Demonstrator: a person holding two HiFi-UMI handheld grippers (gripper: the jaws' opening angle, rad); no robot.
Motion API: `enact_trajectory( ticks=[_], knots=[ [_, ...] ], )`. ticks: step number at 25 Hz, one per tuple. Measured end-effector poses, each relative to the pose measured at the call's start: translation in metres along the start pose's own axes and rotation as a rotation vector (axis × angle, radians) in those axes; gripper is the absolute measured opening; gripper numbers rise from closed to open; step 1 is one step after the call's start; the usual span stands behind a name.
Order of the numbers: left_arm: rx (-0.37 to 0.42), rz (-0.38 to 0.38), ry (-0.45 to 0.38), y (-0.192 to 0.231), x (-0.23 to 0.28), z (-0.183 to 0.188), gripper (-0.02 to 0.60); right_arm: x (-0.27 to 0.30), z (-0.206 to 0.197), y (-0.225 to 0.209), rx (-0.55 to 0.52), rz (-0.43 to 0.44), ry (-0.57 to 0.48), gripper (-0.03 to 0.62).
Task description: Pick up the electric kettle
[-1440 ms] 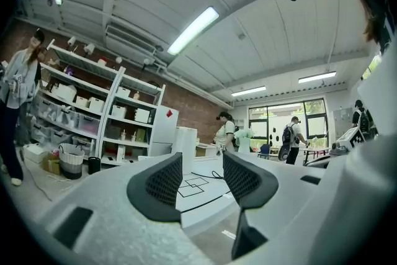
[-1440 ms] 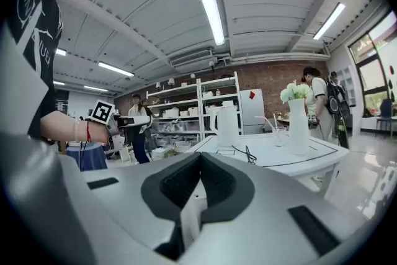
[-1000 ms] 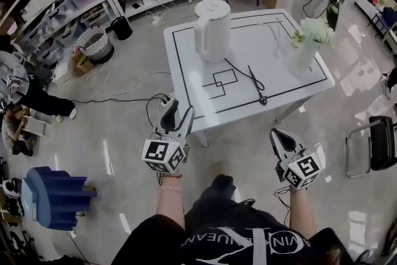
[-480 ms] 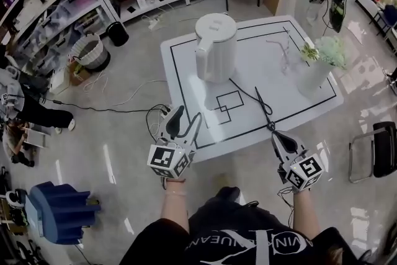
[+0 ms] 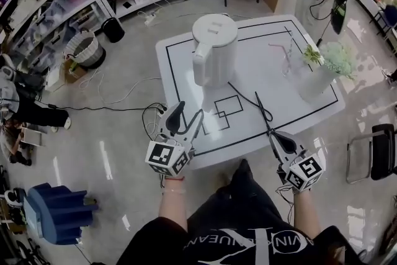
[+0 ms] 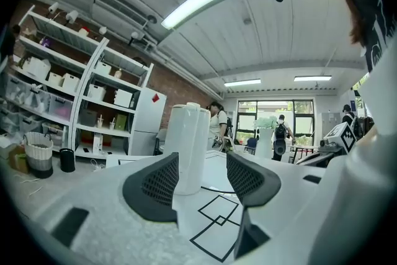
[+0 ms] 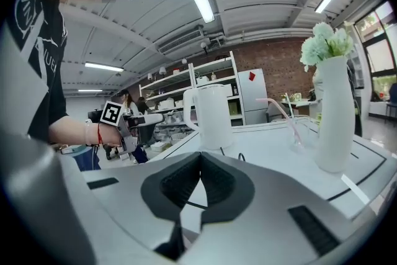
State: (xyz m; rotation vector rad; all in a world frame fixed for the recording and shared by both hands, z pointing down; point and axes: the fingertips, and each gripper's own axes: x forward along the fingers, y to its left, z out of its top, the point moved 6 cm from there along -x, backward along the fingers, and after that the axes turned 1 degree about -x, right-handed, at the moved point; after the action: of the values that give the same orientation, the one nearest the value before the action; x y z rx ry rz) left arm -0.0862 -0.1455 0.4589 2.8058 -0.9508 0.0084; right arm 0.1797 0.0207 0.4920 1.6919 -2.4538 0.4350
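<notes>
Head view: right claw (image 5: pixel 273 135) slightly downward

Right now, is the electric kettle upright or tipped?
Upright: the electric kettle stands on its base on the white table, lid uppermost.

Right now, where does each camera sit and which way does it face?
Head view: on the person's head, steeply down on the table, kettle, both forearms, left gripper and right gripper.
Left gripper view: on the left gripper, level along jaws that have just been opening, nothing between them, toward the kettle; shirt at right.
Right gripper view: on the right gripper, along shut jaws; left hand visible.
Shared: all show the kettle.
</notes>
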Motion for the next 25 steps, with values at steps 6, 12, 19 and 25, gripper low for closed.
enact_trajectory(
  ticks=[6, 12, 19, 25],
  knots=[
    [0.041, -0.034, -0.012, 0.009, 0.028, 0.014, 0.244, 0.027, 0.007, -0.020, -0.012, 0.040, 0.014, -0.002],
    [0.076, -0.059, -0.009, 0.021, 0.066, 0.027, 0.273, 0.056, 0.021, -0.043, -0.036, 0.103, 0.033, -0.002],
    [0.153, -0.199, 0.048, 0.032, 0.109, 0.038, 0.273, 0.089, 0.026, -0.062, -0.074, 0.197, 0.082, -0.002],
    [0.211, -0.376, 0.089, 0.042, 0.126, 0.049, 0.202, 0.109, 0.029, -0.067, -0.101, 0.246, 0.129, -0.002]
  ],
)
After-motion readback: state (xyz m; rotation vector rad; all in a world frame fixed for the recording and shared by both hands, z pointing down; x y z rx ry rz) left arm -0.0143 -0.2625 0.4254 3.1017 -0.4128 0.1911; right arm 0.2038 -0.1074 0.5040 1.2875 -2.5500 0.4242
